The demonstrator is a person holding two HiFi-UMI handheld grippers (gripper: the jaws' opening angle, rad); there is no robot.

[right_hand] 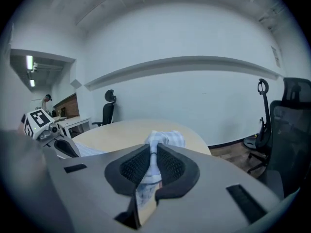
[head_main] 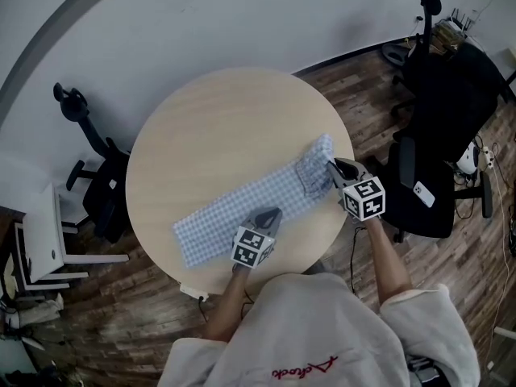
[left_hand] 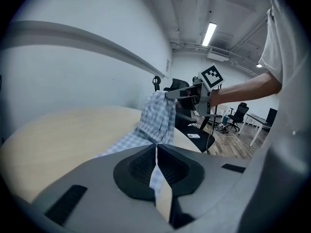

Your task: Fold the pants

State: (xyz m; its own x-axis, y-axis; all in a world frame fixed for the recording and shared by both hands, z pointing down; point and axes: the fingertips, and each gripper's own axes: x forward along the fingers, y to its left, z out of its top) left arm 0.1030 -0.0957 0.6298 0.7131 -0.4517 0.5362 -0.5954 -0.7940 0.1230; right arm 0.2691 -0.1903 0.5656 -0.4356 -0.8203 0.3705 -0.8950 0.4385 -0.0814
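Head view: a round tabletop [head_main: 218, 119] w/ the pants [head_main: 242, 204] on it, blue & white checks, laid in a long strip from near-left to far-right. The left gripper [head_main: 274, 213] sits at the near edge of the strip, about the middle, jaws shut tight on the cloth. The right gripper [head_main: 330, 165] has the far-right end of the pants, which is bunched up & lifted off the tabletop. A black chair [head_main: 101, 176] stands on the left by the wall. A 2nd black chair [head_main: 439, 119] is on the right w/ a phone [head_main: 424, 193] on its seat. A white desk [head_main: 40, 240] is at the far left on the wood floor [head_main: 121, 313]

Left gripper view: its two jaws are pressed together w/ a thin fold of checked cloth pinched btw them. Past the jaws the pants run over the tabletop, then go up to the right gripper, which holds that end in the air. Cloth hangs down from it. Long lights [left_hand: 210, 32] glow on the ceiling

Right gripper view: the jaws are clamped on a fat bunch of checked cloth, w/ a small gap b/c the cloth fills it. Some cloth pokes out past the tips. The tabletop is below & behind. The left gripper's marker cube [right_hand: 38, 119] shows at the left edge, low down by the tabletop
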